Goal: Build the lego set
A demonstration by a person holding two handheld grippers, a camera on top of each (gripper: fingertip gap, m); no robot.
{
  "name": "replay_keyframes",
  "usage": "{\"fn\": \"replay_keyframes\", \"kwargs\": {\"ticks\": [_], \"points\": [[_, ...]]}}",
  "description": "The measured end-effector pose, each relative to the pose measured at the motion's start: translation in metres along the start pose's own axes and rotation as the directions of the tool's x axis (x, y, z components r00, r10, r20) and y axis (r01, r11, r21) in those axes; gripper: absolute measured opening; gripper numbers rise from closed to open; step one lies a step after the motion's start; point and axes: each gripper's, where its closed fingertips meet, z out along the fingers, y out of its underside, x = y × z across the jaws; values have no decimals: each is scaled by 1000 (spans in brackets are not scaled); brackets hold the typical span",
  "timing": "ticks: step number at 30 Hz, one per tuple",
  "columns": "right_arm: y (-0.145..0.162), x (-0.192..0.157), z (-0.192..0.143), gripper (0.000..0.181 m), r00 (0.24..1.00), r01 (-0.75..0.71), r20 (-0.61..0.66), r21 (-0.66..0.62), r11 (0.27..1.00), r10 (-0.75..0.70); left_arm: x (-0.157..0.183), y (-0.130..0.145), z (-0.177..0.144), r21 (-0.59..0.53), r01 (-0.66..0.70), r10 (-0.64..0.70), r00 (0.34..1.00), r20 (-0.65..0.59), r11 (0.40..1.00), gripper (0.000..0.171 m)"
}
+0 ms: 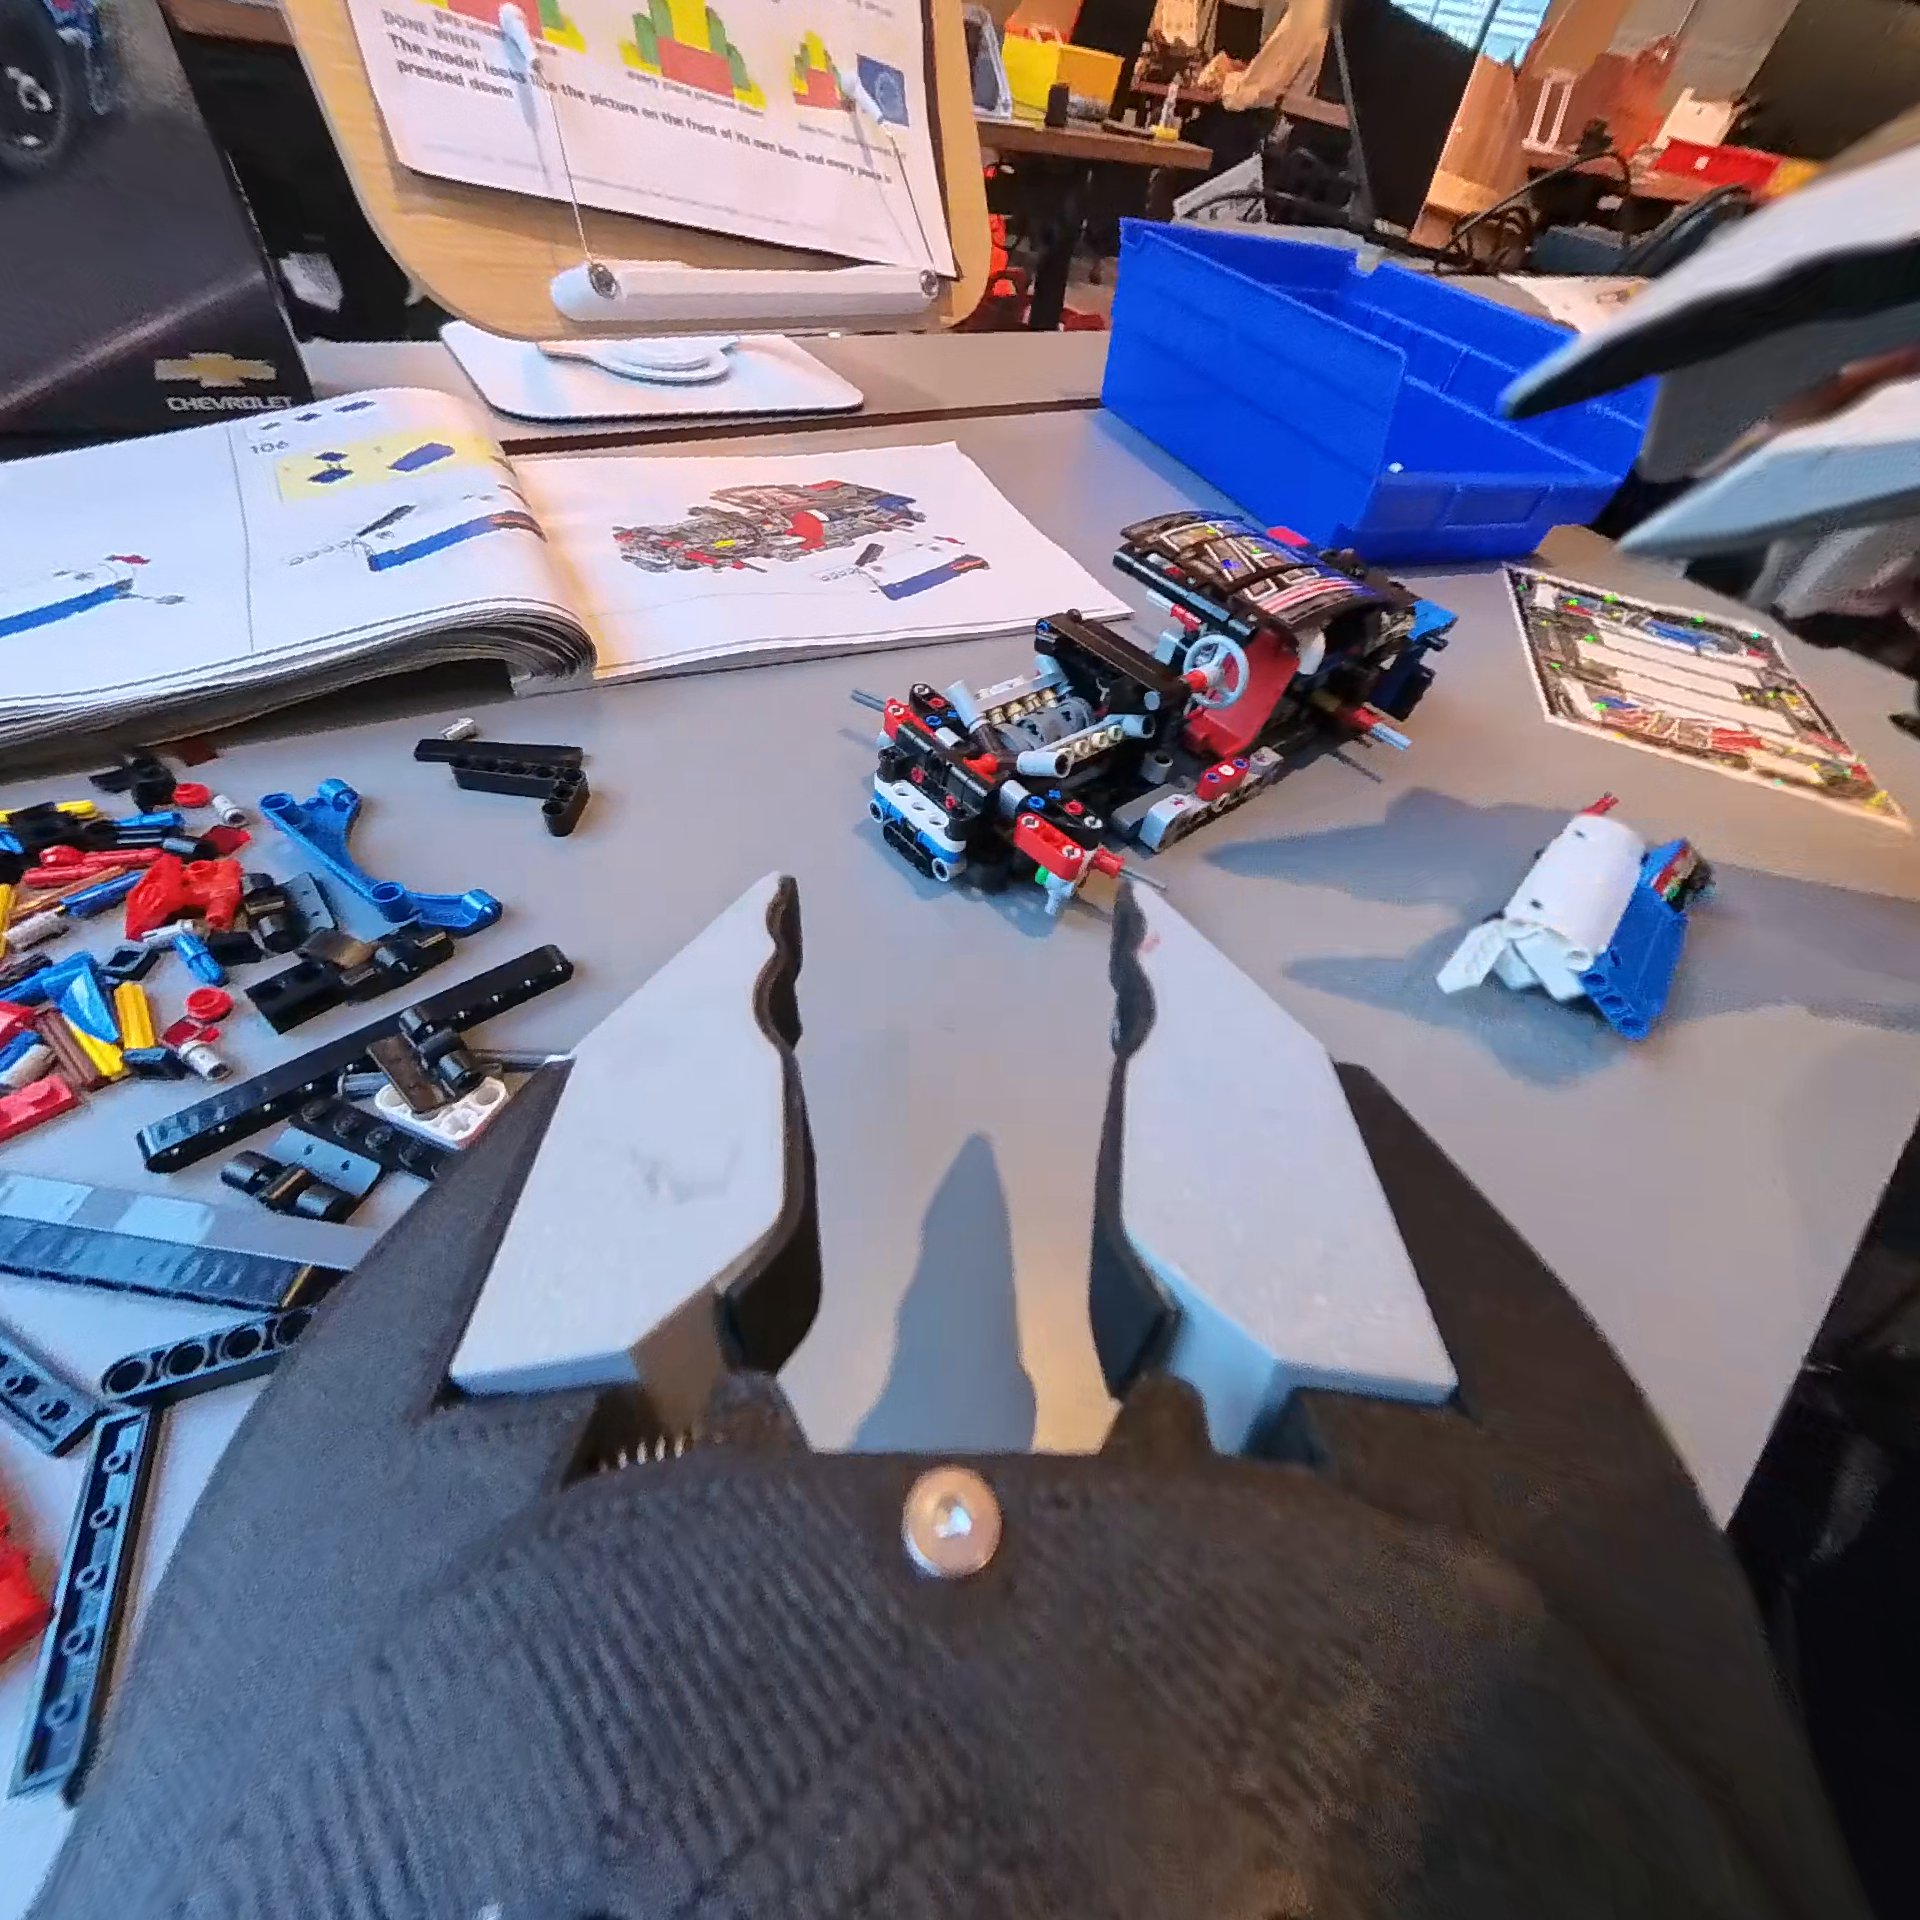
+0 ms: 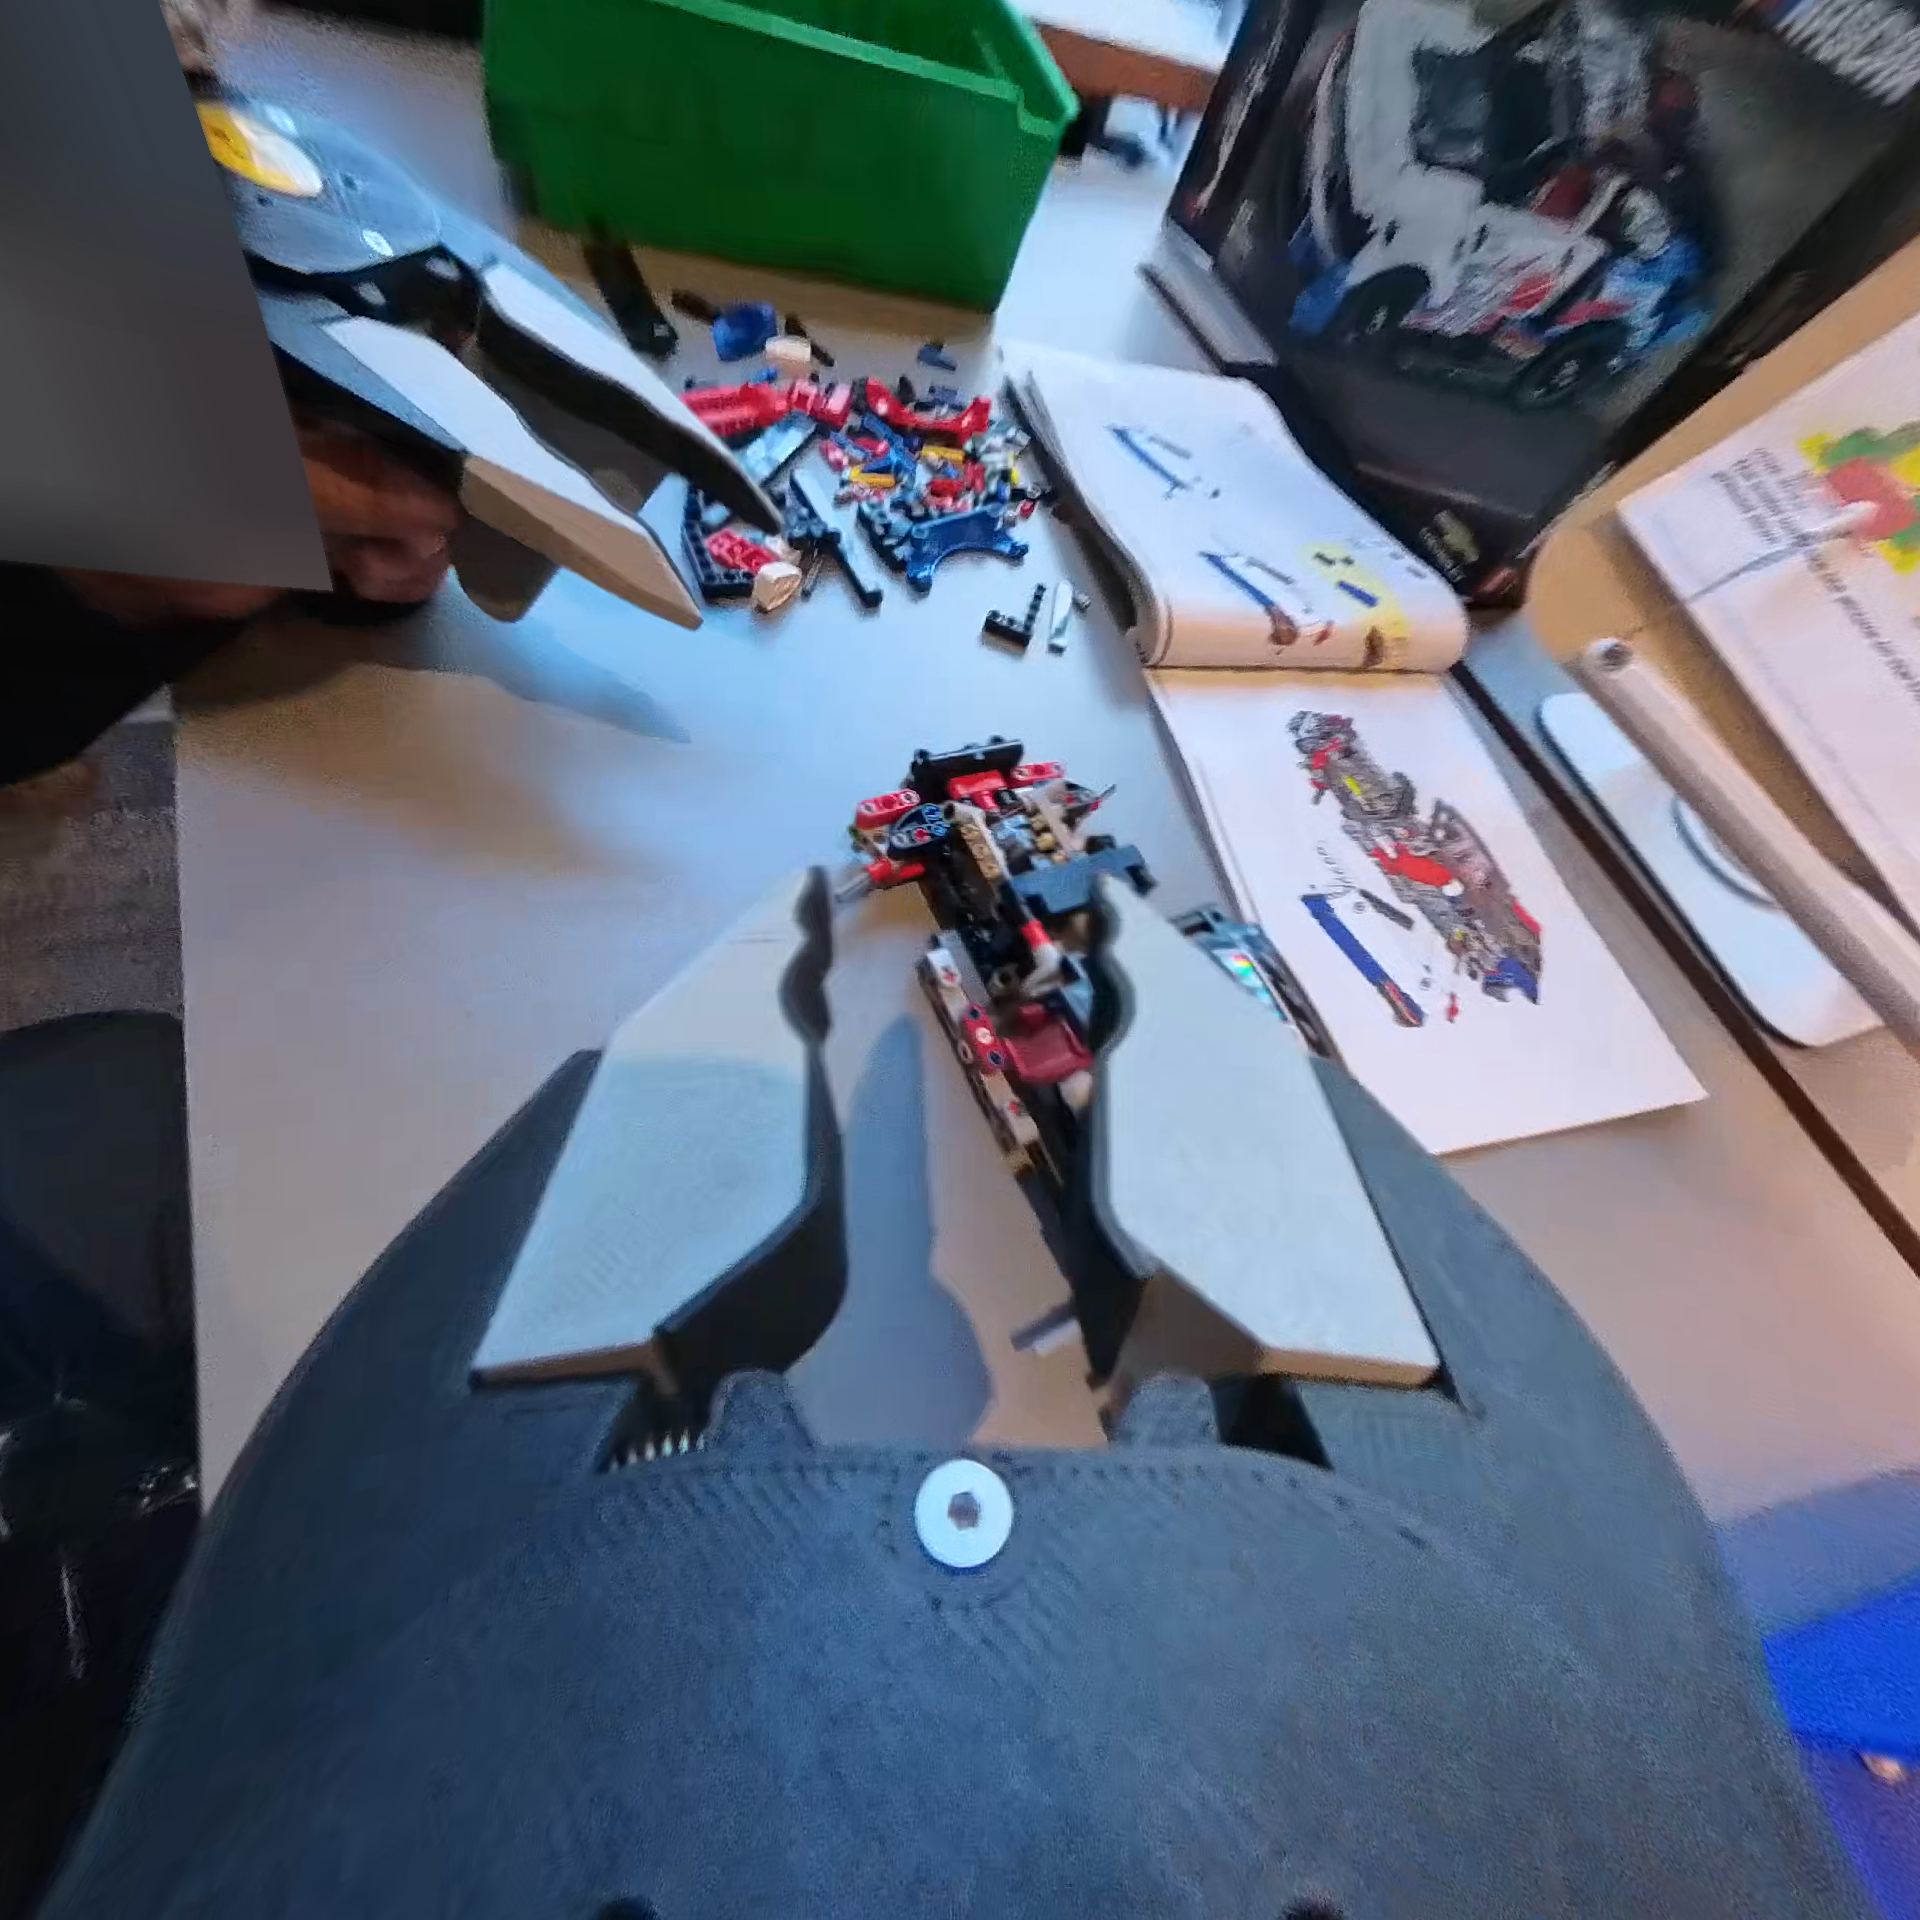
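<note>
— What were the claws doing when you looked?

— Both were spread, holding nothing. The left claw point(image 1: 951, 914) hung above bare grey table point(image 1: 935, 1091), its flat grey fingers point(image 1: 665, 1122) lined with wavy black pads, mounted in a ribbed, printed-looking black body. The right claw point(image 2: 961, 914) was built the same and hovered low over the half-built car point(image 1: 1153, 707).

— Was it touching the car?

— I couldn't tell. From the right wrist view the chassis ran between its fingers, and the right finger hid part of the model.

— Where did the car sit?

— Mid-table, just beside the open instruction booklet point(image 1: 810, 551). It was a dense knot of black, red and grey beams with bare axle ends poking out, a grey steering wheel and a curved dark roof panel. A smaller white and blue sub-assembly point(image 1: 1579, 925) lay apart on its right.

— And the loose parts?

— Heaped at the table's left: a pile of loose pieces point(image 1: 208, 935), long black holed beams, a curved blue frame piece point(image 1: 364, 852), an L-shaped black beam point(image 1: 520, 774), small red and yellow bits.

— Anything else around?

— A blue plastic bin point(image 1: 1351, 416) behind the car, a green bin point(image 2: 769, 135) past the pile, the dark set box point(image 2: 1538, 239), a printed sheet point(image 1: 1683, 675) lying flat, and a wooden stand point(image 1: 468, 249) holding a page under a white roller bar.
</note>
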Motion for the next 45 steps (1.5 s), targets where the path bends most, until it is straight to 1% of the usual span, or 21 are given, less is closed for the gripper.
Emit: {"fn": "replay_keyframes", "kwargs": {"ticks": [1,3,6,8,12,14,15,17,20,21,22,24,26,29,32,39,45], "points": [[0,-7,11,50,1000,9,17,-31,999,-8,2,1,1,-7,-15,15,1000,-2,1000,58],[1,-18,28,48,998,6,56,-67,998,-3,3,1,0,-9,-43,43,999,11,999,58],[-6,-11,34,48,999,4,43,-58,998,-2,6,0,-2,8,-72,72,997,10,997,55],[-15,6,27,48,1000,11,17,-45,999,-10,7,-1,-3,18,-74,74,997,6,997,53],[-35,49,-2,50,997,43,-59,-33,999,-45,6,-1,-3,13,-74,74,997,14,997,52],[-37,58,-16,47,996,55,-65,-27,998,-56,5,0,-2,4,-77,77,997,23,997,52],[-32,58,-20,46,997,53,-54,-33,998,-54,5,1,-1,-1,-78,78,997,26,997,52],[-12,49,-23,46,999,24,-21,-51,998,-26,4,2,0,-14,-76,76,997,28,997,50],[40,11,-20,50,991,-69,107,-118,991,82,5,6,3,-43,-80,81,996,24,996,49],[55,-1,-20,48,986,-80,135,-122,989,97,5,7,4,-53,-85,86,996,25,995,48],[68,-10,-21,45,983,-84,151,-116,990,101,5,8,5,-63,-89,91,995,27,994,47],[91,-24,-25,45,976,-82,187,-135,987,107,6,11,8,-87,-101,103,994,23,991,46],[105,-32,-31,45,969,-83,219,-157,984,116,7,14,10,-110,-119,122,992,25,987,45],[109,-36,-42,44,958,-89,260,-140,986,123,8,18,13,-137,-142,147,989,27,980,44],[115,-36,-47,42,955,-88,271,-140,986,123,7,21,15,-163,-155,165,985,45,974,42],[123,-36,-46,42,952,-101,274,-125,987,132,8,27,20,-210,-185,199,979,48,960,40],[128,-32,-47,42,950,-120,272,-125,985,151,7,28,21,-216,-168,181,982,43,962,38]]}}
